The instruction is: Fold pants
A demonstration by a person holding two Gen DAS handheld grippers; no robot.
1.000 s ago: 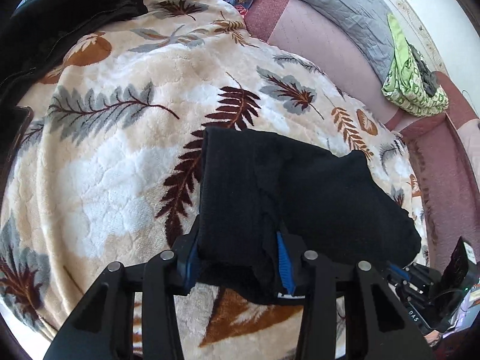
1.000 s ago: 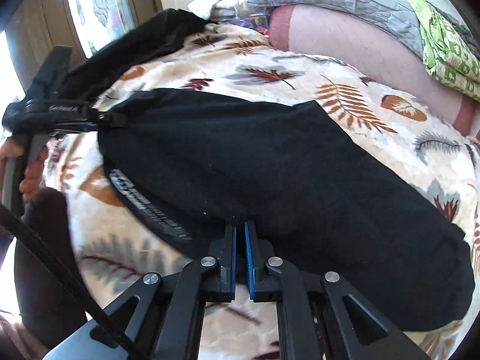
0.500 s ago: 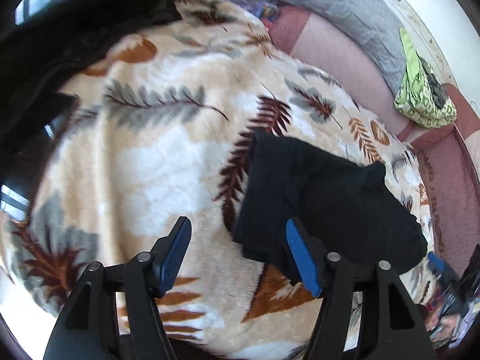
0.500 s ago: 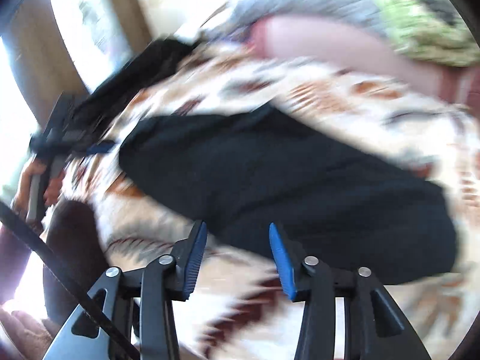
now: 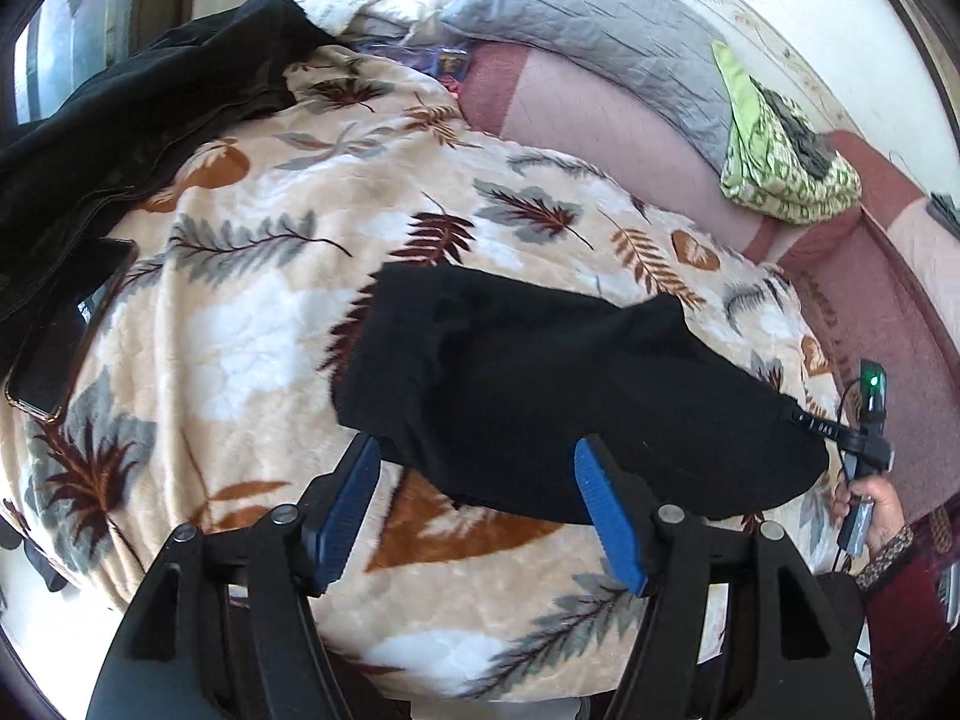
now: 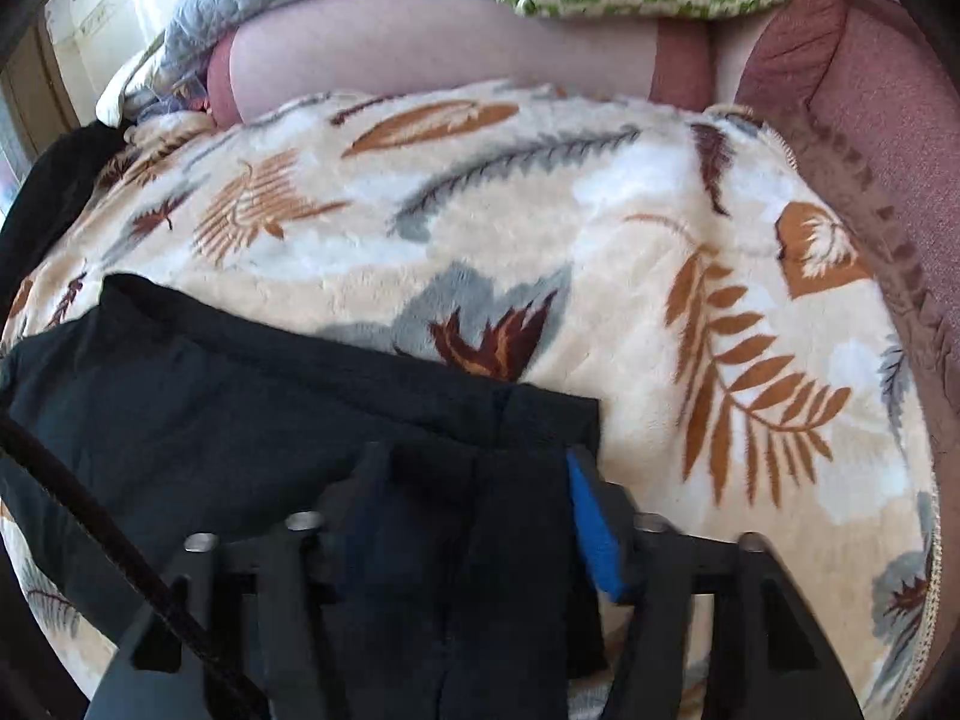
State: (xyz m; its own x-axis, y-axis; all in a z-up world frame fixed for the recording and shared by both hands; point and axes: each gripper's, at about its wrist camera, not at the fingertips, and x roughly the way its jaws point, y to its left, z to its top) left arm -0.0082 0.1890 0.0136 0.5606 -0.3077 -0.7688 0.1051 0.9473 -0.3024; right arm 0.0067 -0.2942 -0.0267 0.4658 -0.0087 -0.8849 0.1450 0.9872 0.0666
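Note:
The black pants lie folded into a long band across the leaf-patterned blanket. My left gripper stands open just short of their near left edge, and its pads touch nothing. My right gripper, held by a hand, sits at the band's far right end. In the right wrist view the pants run in from the left. Their end lies between the closing jaws of my right gripper. Cloth hides its left pad, while the face of its right blue pad shows bare.
A black garment is heaped at the blanket's far left, with a dark phone beside it. A grey pillow and a green patterned cloth rest on the pink and maroon cover behind.
My left gripper let go of the pants' left end, opened and drew back. My right gripper opened and swung along the band to its right end, where cloth now lies between its jaws.

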